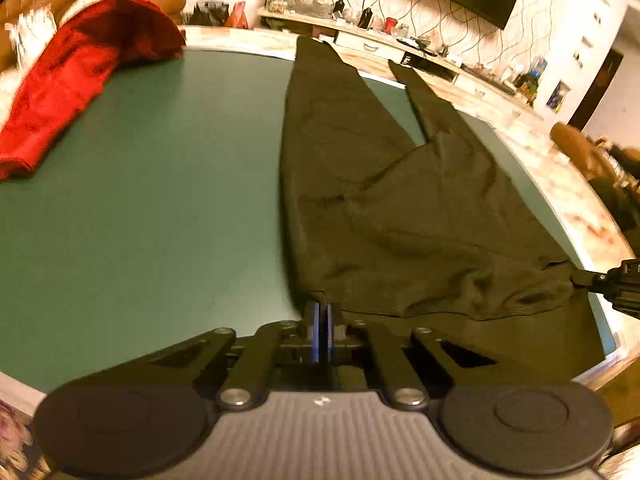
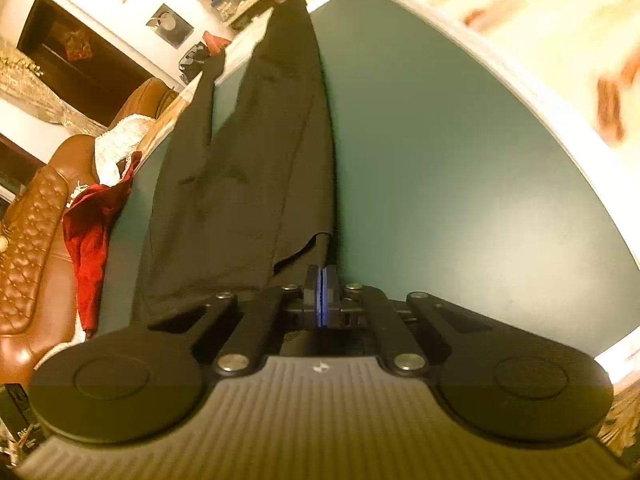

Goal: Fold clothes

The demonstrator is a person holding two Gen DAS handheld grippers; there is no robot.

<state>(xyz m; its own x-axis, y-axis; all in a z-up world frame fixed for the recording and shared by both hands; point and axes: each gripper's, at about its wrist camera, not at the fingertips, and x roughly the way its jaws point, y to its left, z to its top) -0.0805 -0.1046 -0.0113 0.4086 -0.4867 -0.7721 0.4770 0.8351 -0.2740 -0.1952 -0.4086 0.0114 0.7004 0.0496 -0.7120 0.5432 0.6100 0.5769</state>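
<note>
I had the trousers [image 1: 400, 208] lying flat and unfolded on the table [image 1: 160, 200]. The left gripper [image 1: 323, 312] and right gripper [image 2: 321, 280] were each clamped on a waistband corner. All folds remained, I judged.

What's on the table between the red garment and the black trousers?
Nothing: in the left wrist view, only bare green table lies between the red garment and the black trousers.
</note>
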